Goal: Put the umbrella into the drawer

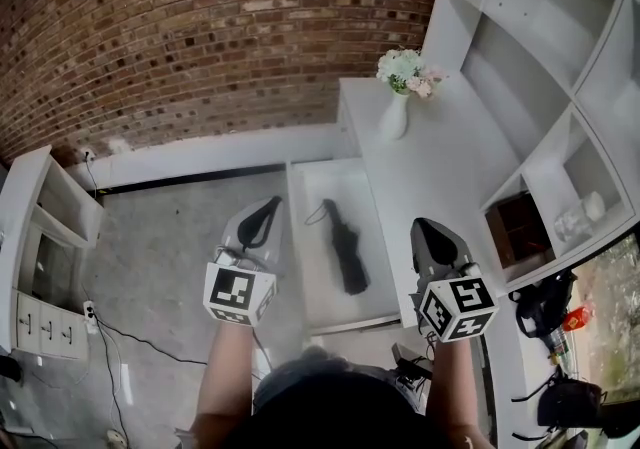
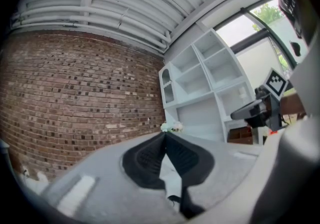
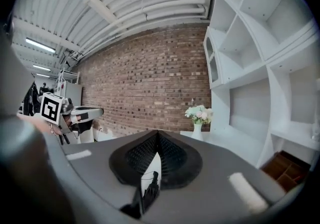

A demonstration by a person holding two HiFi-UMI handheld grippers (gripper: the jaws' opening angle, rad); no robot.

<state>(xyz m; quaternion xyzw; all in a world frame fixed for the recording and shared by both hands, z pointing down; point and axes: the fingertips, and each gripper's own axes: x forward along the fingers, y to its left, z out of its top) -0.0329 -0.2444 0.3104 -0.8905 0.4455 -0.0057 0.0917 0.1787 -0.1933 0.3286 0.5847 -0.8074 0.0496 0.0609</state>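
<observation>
A black folded umbrella lies lengthwise inside the open white drawer, its strap end toward the wall. My left gripper is held above the floor just left of the drawer, jaws together with nothing in them. My right gripper is over the white counter just right of the drawer, also shut and empty. In the left gripper view the left gripper points at the brick wall, with the right gripper off to the side. In the right gripper view the right gripper stands level with its tips meeting, and the umbrella shows far below.
A white vase of flowers stands on the white counter beyond the drawer. White shelving lines the right side, with a brown box in a low compartment. A brick wall is ahead; a white cabinet and cables lie left.
</observation>
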